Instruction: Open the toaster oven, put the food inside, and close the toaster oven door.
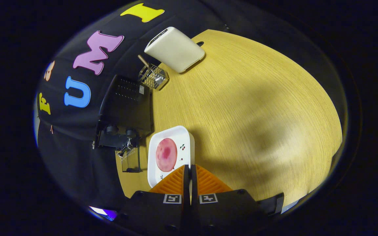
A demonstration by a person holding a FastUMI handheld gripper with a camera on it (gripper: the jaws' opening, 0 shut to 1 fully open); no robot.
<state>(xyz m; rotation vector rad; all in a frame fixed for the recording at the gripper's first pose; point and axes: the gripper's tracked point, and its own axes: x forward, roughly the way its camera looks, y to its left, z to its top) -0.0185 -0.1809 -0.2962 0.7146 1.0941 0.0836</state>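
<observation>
Fingers of the gripper sit pressed nearly together w/ only a thin slit between; the rim of the white plate runs right into that slit, so they look clenched on the plate's edge. Reads as a pinch grip: holding the rim keeps the pads off the food and lets the whole plate travel as one piece.

Just ahead of the fingers, food – a round pink slice, ham or similar – lies flat on the plate, approx central, small cherry prints beside it. Plate appears to be tipped in this view along w/ everything else; can't tell if it's lifted or touching the wooden table.

Beside the plate, touching or nearly so, stands the black toaster oven, its glass door swung down and open, handle end toward the camera. So opening looks done; plate is held at the mouth, prob. ready to slide in. Door is left down to keep the way clear.

Beyond the oven, a small wire basket w/ a wooden stick in it, then a cream box-like appliance near the table's far edge, both well apart from the work.

Left to do, by my reading: insert plate, let go, shut door.
</observation>
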